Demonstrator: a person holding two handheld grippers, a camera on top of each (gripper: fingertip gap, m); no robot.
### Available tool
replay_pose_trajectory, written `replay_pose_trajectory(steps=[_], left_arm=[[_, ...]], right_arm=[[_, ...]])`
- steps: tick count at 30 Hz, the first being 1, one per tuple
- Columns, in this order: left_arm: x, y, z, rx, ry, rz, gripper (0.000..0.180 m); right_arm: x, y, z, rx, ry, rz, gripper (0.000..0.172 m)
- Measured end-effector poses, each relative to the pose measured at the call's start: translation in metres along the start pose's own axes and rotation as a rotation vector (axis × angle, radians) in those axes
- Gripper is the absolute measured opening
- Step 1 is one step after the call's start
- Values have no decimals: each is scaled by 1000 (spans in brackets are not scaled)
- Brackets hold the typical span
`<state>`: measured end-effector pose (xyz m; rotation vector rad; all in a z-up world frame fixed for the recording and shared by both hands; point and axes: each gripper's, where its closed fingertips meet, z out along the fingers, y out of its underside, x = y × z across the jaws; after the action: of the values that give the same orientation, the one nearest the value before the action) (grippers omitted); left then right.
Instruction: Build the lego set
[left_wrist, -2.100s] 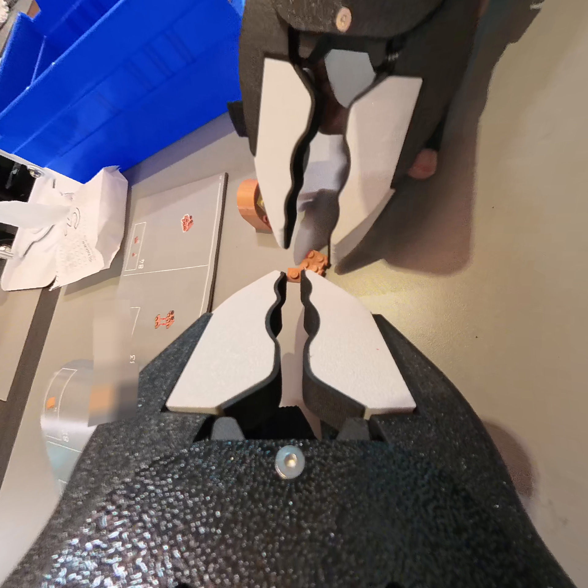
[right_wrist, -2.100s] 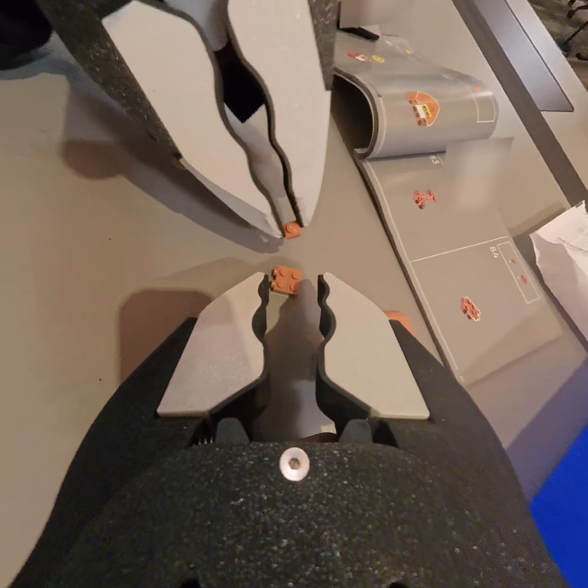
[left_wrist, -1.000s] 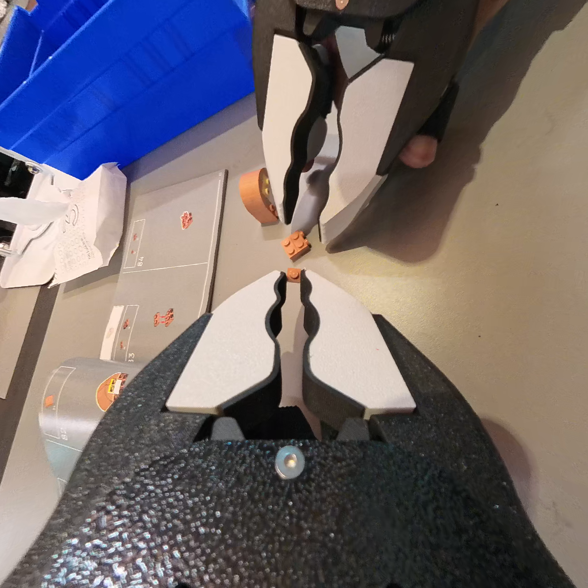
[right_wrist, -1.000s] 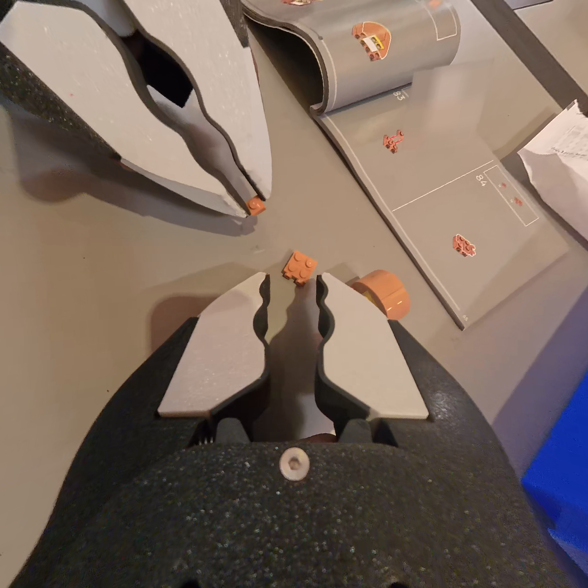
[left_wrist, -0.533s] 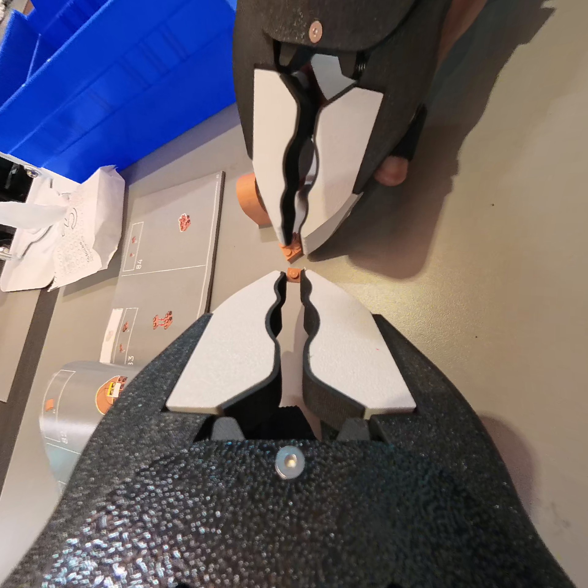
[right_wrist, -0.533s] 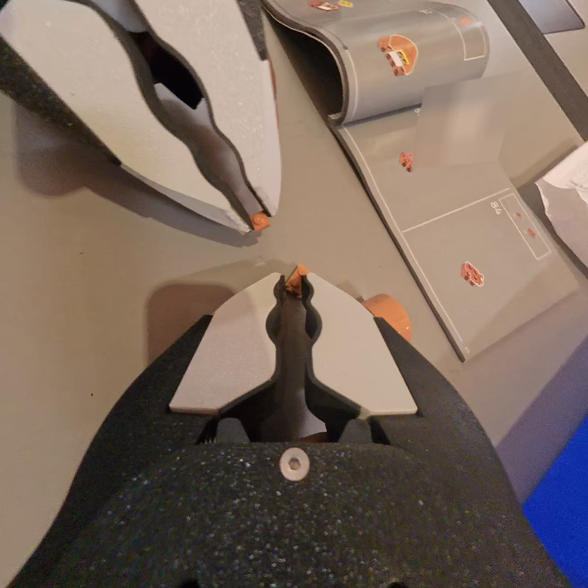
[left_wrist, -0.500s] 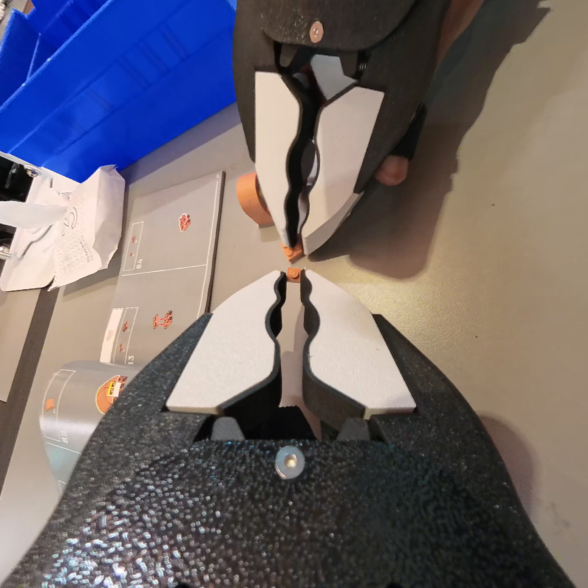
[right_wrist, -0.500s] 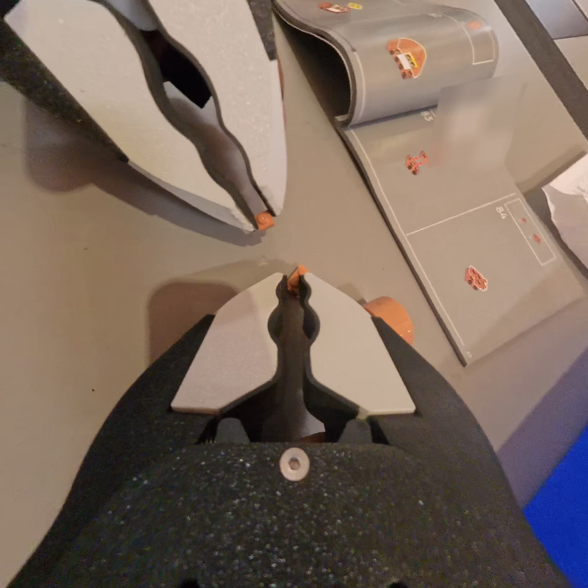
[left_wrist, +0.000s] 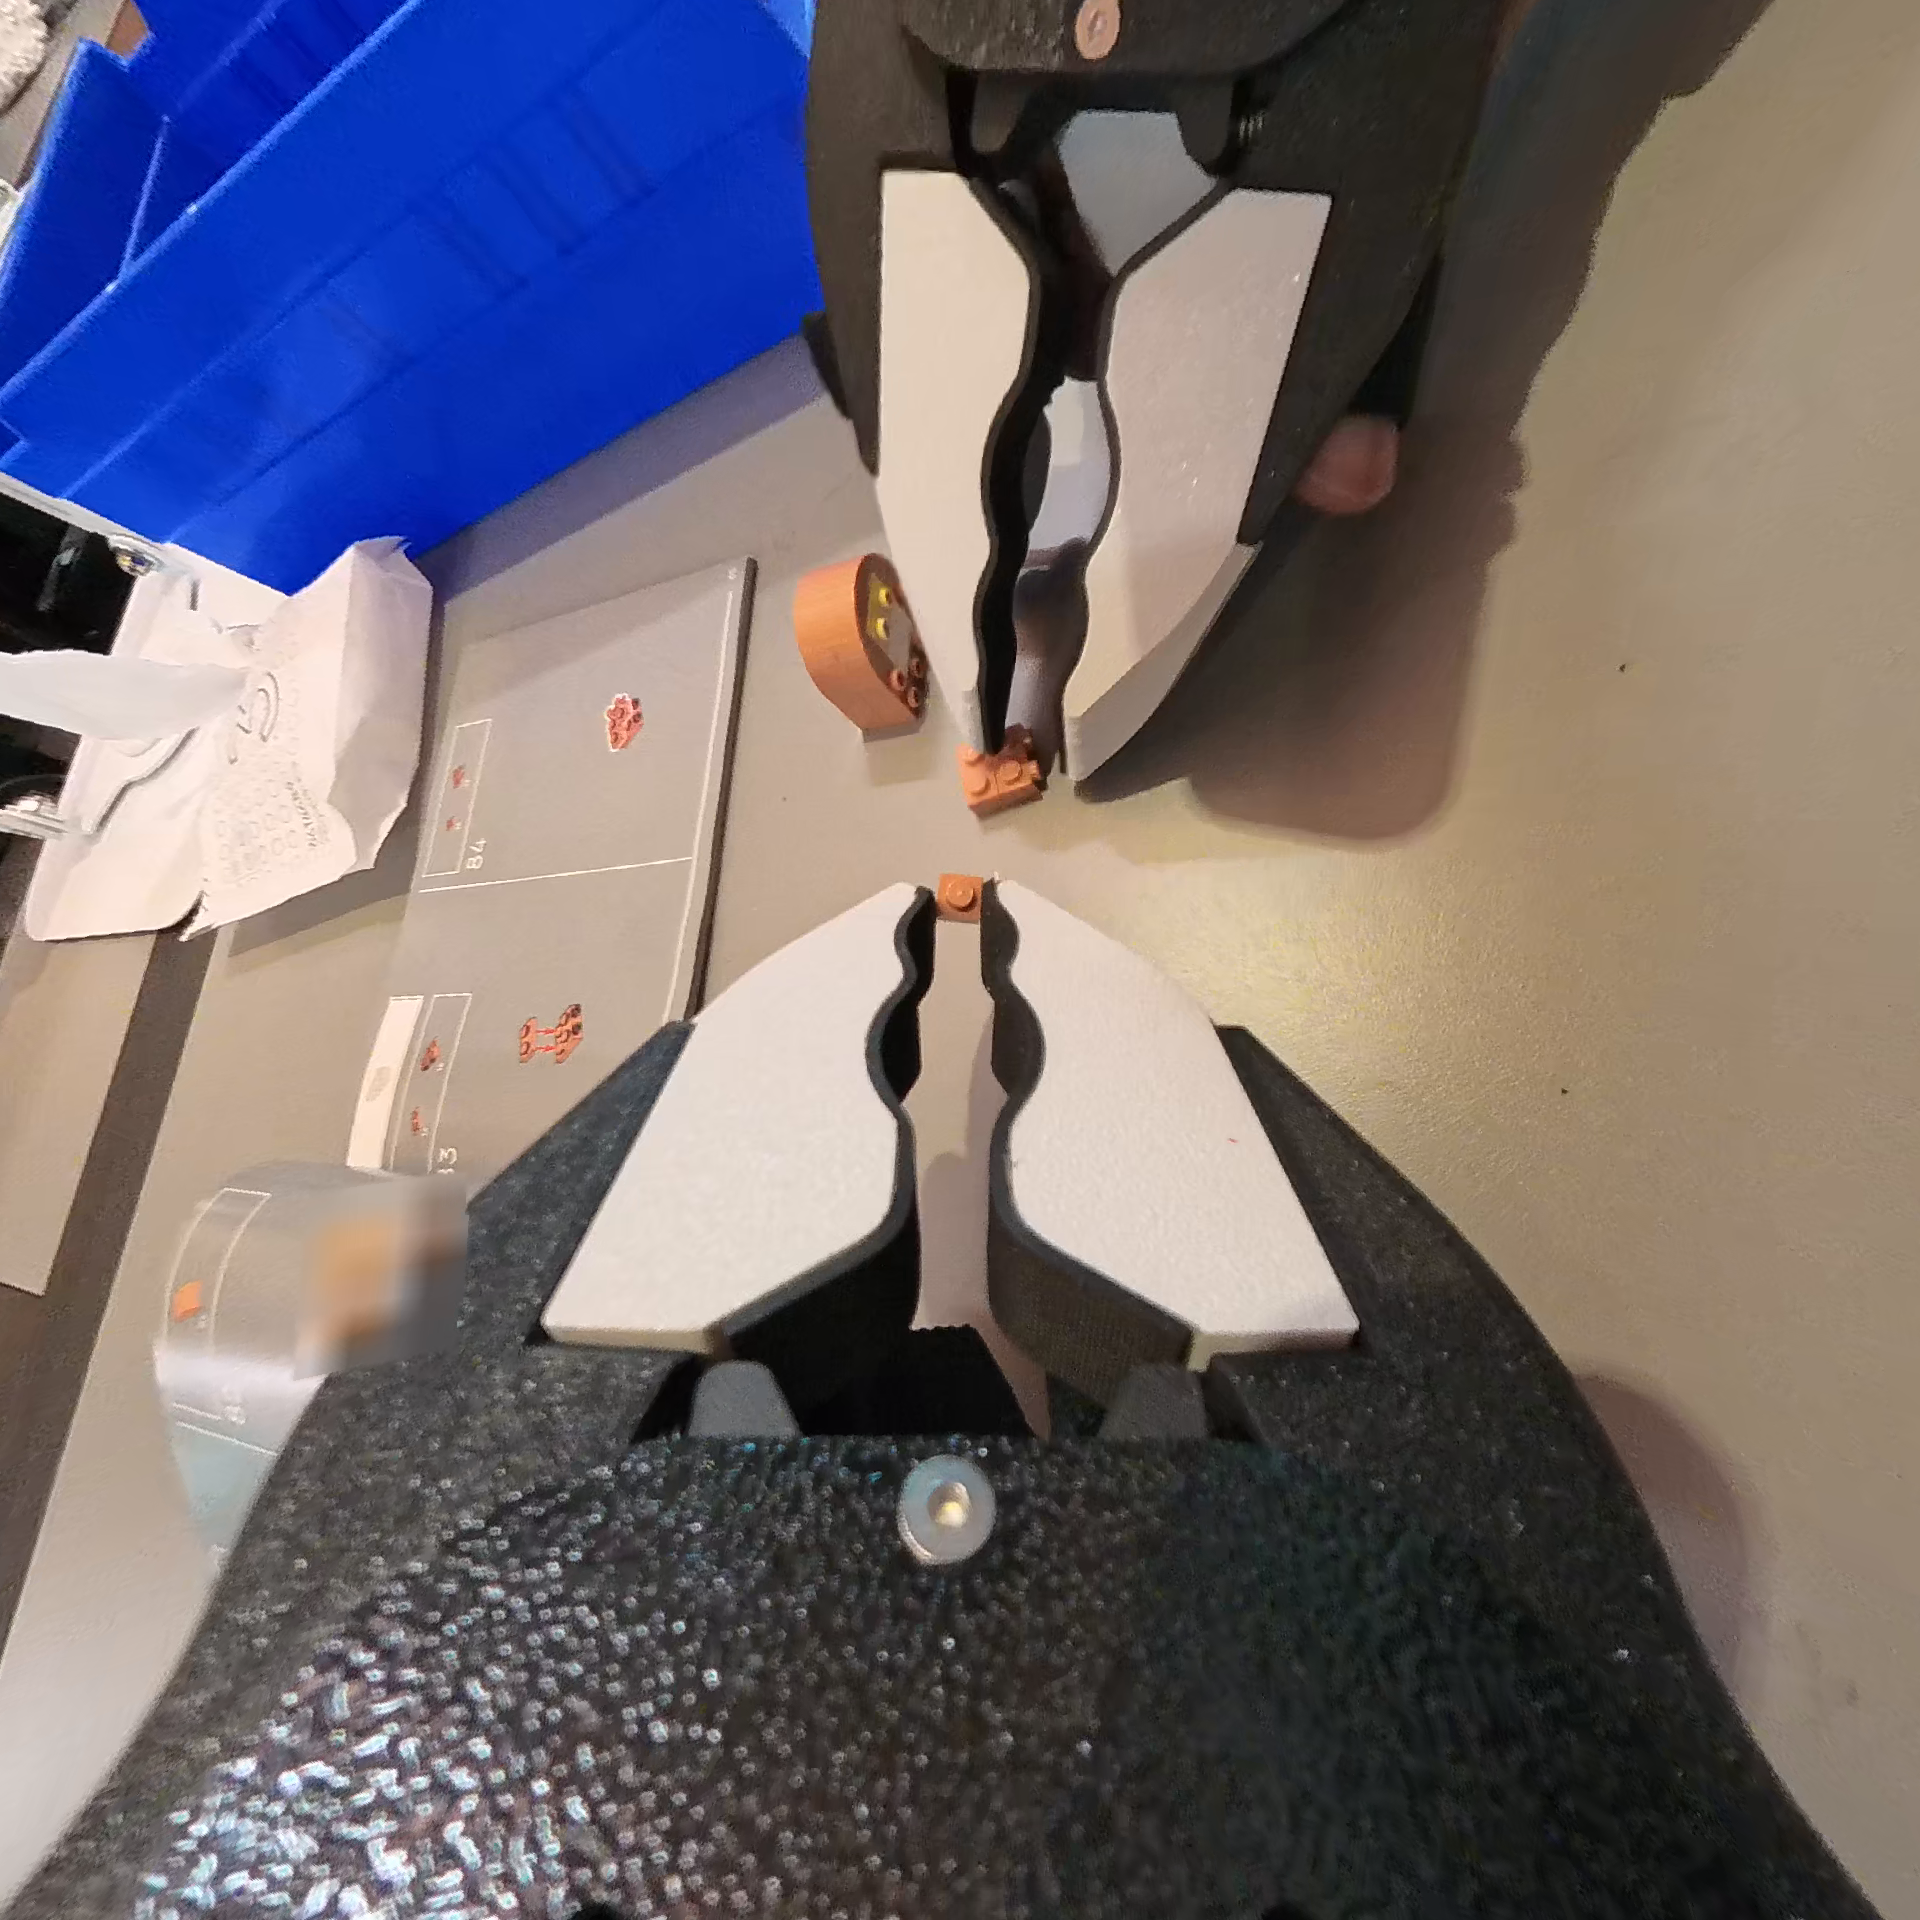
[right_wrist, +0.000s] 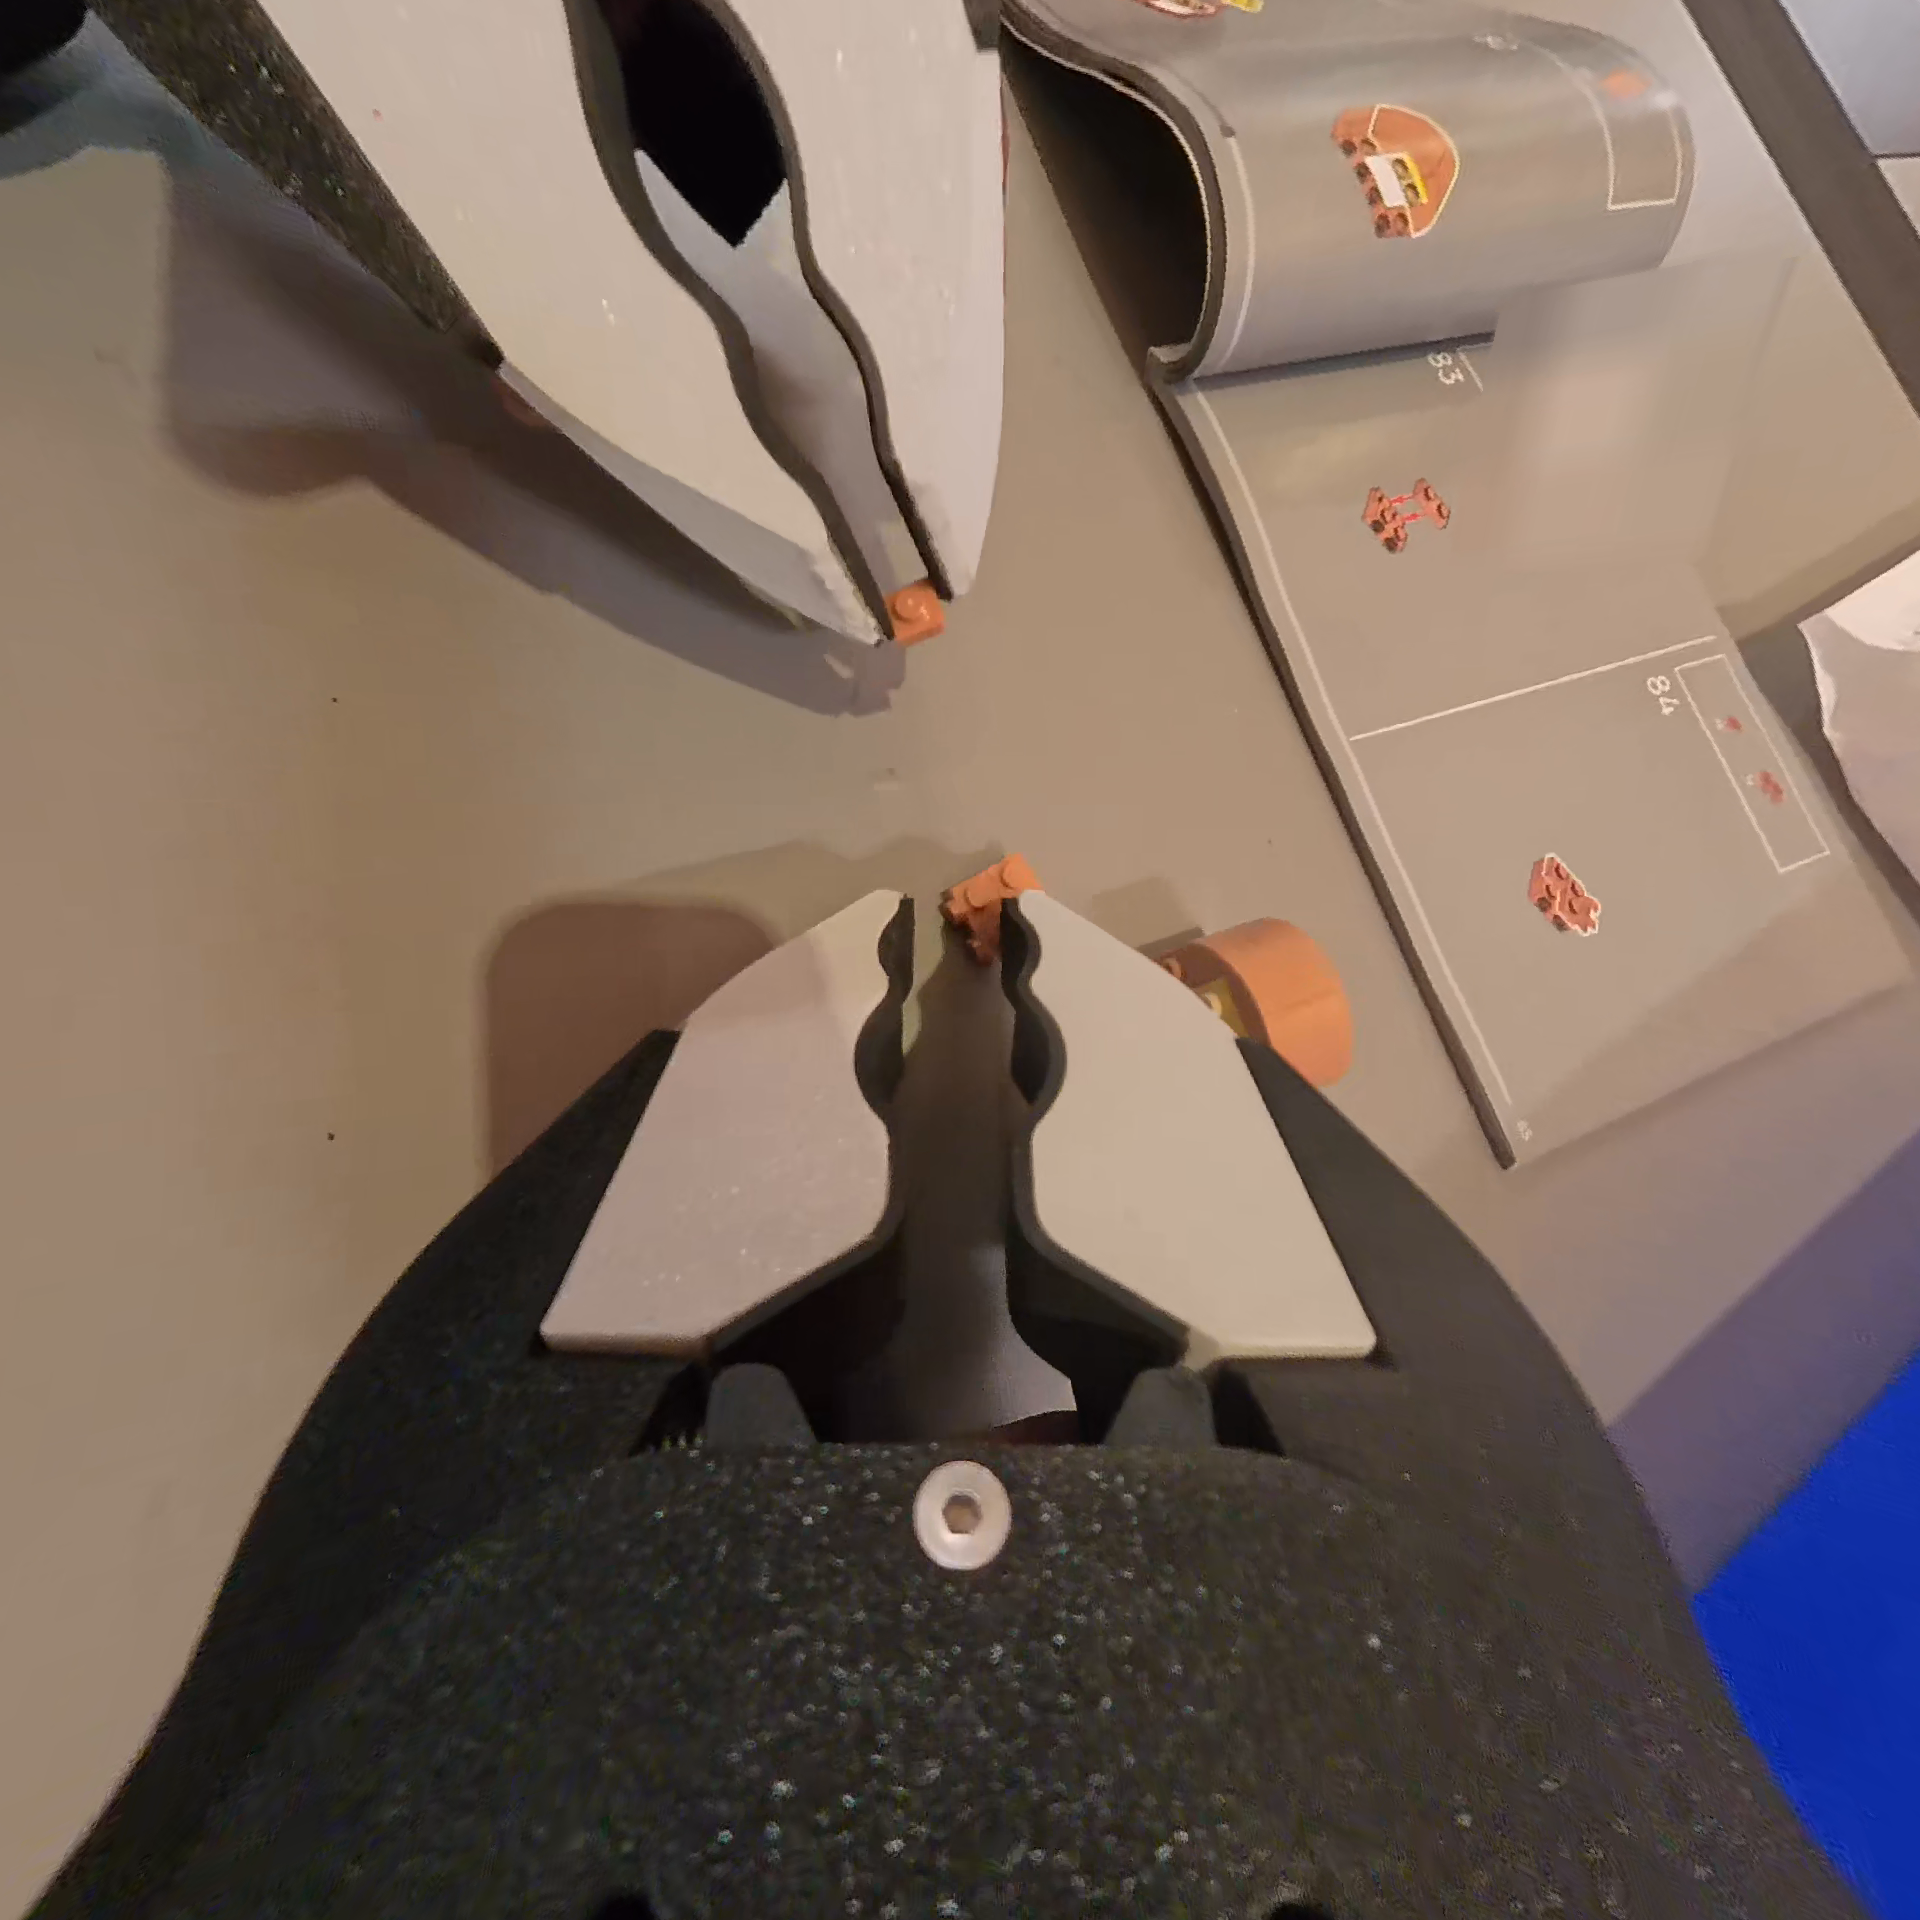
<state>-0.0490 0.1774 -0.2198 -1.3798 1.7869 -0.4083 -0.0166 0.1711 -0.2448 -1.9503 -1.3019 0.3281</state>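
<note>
Two claws meet tip to tip over a grey table (left_wrist: 1558, 935). The left claw (left_wrist: 961, 899) is clamped on a tiny brown one-stud brick (left_wrist: 958, 896), both pads pressed on its sides and lifted just clear of the table, as it was a second ago.

The change is at the right claw (right_wrist: 958, 909). Half a second ago its fingers were pinched together on the edge of a small brown four-stud plate (right_wrist: 987, 896); now they stand apart. The plate leans tilted against the right-hand finger (right_wrist: 1049, 935), with a clear gap to the other pad, so nothing grips it. From the left wrist view the plate (left_wrist: 1000, 779) lies on the table under those fingertips, one tip resting on its top. It sits a short way beyond the one-stud brick, not touching it.

Just left of the plate a round brown piece (left_wrist: 847, 649) stands on its side. Farther left lie an open grey booklet (left_wrist: 582, 748), a crumpled white bag (left_wrist: 229, 727) and blue bins (left_wrist: 416, 260).

The fingertip hides part of the plate, so how firmly it presses I cannot tell. The bins are cut off by the frame, a blurred patch covers the booklet's rolled page, and only one fingertip (left_wrist: 1345, 478) of the person shows.
</note>
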Motion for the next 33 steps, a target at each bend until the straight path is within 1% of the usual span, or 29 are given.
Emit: replay_pose_trajectory(steps=[9,13,17,26,33], left_arm=[[1,1,2,-2,7,-2,8],[2,2,2,-4,9,-4,8],[3,2,4,-7,15,-2,8],[5,1,5,-8,20,4,8],[8,1,6,-12,31,6,8]], right_arm=[[-5,5,-14,-6,-9,-24,18],[-6,14,-18,-51,-37,-2,18],[-5,18,-13,-58,-43,3,18],[1,12,-6,-44,-60,9,17],[-3,-1,7,-19,-137,-52,18]])
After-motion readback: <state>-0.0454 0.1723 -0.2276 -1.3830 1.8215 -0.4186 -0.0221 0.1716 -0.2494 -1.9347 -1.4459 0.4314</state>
